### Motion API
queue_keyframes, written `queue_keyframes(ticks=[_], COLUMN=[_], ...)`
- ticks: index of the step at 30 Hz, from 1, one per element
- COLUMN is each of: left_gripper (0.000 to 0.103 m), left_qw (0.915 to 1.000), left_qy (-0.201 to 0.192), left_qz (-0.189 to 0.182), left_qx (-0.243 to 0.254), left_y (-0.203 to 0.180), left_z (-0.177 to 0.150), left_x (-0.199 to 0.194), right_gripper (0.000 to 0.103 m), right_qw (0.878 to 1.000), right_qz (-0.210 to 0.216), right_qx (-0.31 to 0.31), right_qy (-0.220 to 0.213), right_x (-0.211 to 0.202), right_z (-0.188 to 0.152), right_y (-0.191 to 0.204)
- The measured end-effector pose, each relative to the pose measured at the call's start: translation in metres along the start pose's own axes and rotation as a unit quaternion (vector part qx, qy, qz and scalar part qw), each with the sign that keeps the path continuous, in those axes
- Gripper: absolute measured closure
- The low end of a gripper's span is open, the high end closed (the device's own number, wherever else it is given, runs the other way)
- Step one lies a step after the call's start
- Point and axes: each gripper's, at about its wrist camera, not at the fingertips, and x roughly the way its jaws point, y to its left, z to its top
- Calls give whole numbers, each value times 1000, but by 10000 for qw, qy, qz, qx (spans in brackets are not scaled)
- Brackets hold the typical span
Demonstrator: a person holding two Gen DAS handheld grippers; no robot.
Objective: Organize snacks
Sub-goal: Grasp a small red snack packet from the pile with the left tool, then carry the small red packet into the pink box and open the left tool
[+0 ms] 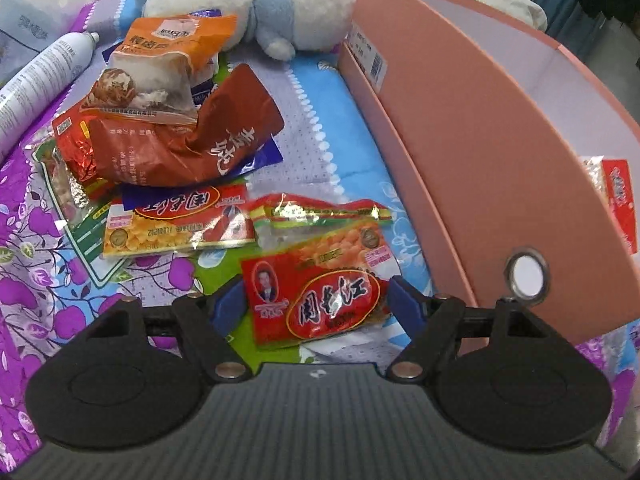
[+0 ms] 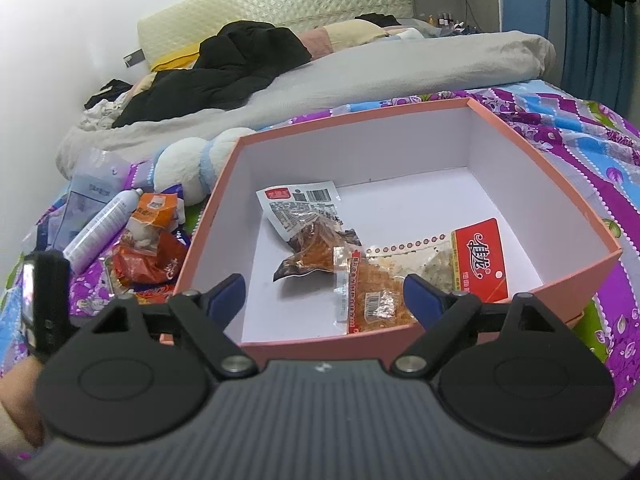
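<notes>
The pink box (image 2: 404, 240) sits open on the bed's purple flowered sheet (image 1: 24, 272), and everything else is placed from it. Inside the box lie three snack packets: a white-topped packet of brown strips (image 2: 308, 224) toward the middle, an orange packet (image 2: 372, 296) against the near wall, and a clear packet with a red label (image 2: 476, 260) beside it. The right gripper (image 2: 324, 296) hangs above the box's near wall with its jaws wide apart and nothing between them; the orange packet lies below, untouched. Outside the box's left wall, snacks are heaped on the sheet. The nearest is a red peanut packet (image 1: 316, 300), flat just beside that wall. The left gripper (image 1: 316, 300) is low over it, jaws spread wide either side of the packet, the pads at its edges; whether they press it cannot be told. Farther from the box lie another peanut packet (image 1: 180, 220), a brown crumpled bag (image 1: 180, 148), an orange bag (image 1: 168, 52), a white spray can (image 1: 44, 76) and a white and blue plush toy (image 1: 256, 0).
</notes>
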Motion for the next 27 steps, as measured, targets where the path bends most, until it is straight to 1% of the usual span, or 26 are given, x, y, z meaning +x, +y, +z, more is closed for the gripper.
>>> queue_keyframes(ticks=[1,2,3,5,6,7,8,9,11,13,17,20,27], left_gripper=[30,38,41,54,56,67,73,74,82,85,90,90,91], left_qw=[10000,9998,9997,9997,9998,9997,9997,9996,9995,9993,9983,9971,9924], left_qy=[-19,-44,-67,-97,-106,-129,-151,-163,-184,-244,-438,-651,-1038], left_qz=[75,147,196,209,166,184,197,161,60,24,-181,-261,-495], left_qx=[45,88,112,86,47,-7,-84,-161,-251,-276,-345,-289,-448], left_y=[-2,-4,-5,-5,-4,-2,1,3,7,9,4,-5,-8], left_z=[-1,-1,-1,-2,-2,-2,-2,-1,0,0,0,3,12], left_x=[0,0,-1,-4,-5,-8,-11,-14,-19,-25,-46,-66,-112], right_gripper=[16,16,16,16,16,16,16,16,16,16,16,16,16], right_qw=[10000,10000,10000,10000,10000,10000,10000,10000,9999,9999,9998,9998,9998], right_qz=[0,3,4,16,24,28,33,44,58,64,75,84,141], right_qx=[-7,-16,-20,-40,-48,-53,-60,-74,-108,-134,-162,-154,-117], right_qy=[-1,-2,0,-3,-1,-1,-1,-3,-14,-31,-61,-83,-111], right_x=[0,0,0,-1,-1,-1,-1,-1,-3,-4,-7,-9,-12], right_z=[0,0,0,-1,-1,-1,-1,-1,-1,-1,1,2,4], right_y=[0,1,1,2,3,3,4,5,8,9,12,12,14])
